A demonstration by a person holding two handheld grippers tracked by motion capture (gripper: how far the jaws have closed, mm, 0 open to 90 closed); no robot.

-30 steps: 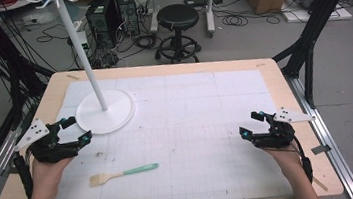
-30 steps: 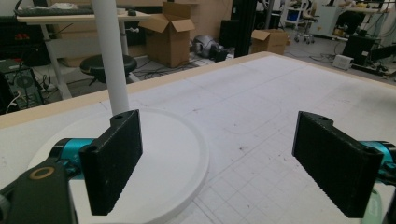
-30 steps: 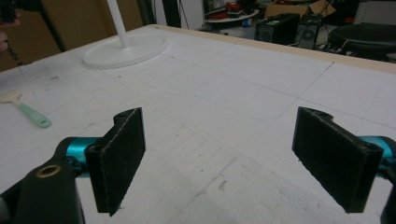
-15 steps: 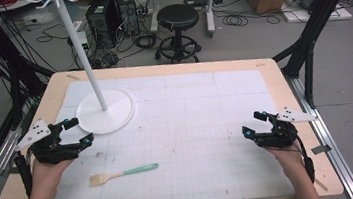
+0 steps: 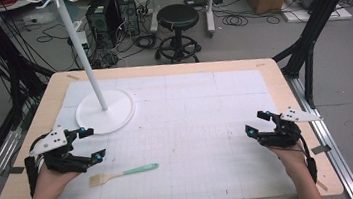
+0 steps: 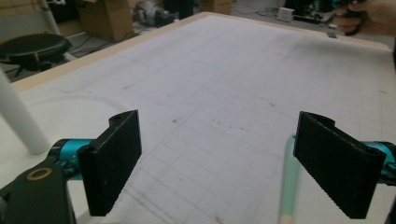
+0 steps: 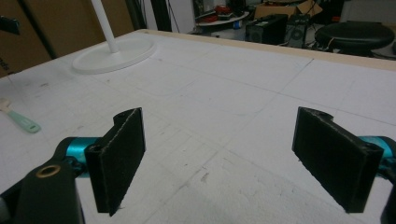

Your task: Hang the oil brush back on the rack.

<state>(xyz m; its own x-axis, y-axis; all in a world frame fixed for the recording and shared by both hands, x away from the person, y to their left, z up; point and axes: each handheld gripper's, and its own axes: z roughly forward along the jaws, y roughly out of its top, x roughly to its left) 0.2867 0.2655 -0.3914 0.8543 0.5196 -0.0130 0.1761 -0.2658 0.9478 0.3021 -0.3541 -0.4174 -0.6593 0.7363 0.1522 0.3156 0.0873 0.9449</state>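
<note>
left hand-held gripper (image 5: pixel 88 146) jaws apart, right hand-held gripper (image 5: pixel 258 123) likewise

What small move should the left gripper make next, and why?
Probably ease the left gripper down and a little toward the person, over the brush. Its jaws stand open and empty, and the green handle lies on the mat just beside its right jaw, untouched.

Brush (image 5: pixel 122 174): wood-look head, smooth mint plastic handle. Table (image 5: pixel 272 76): wood edge, matt white gridded top. Stand (image 5: pixel 104 112): glossy white.

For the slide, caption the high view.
Both open tools, left and right, hover over the table; brush beside the left.
</note>
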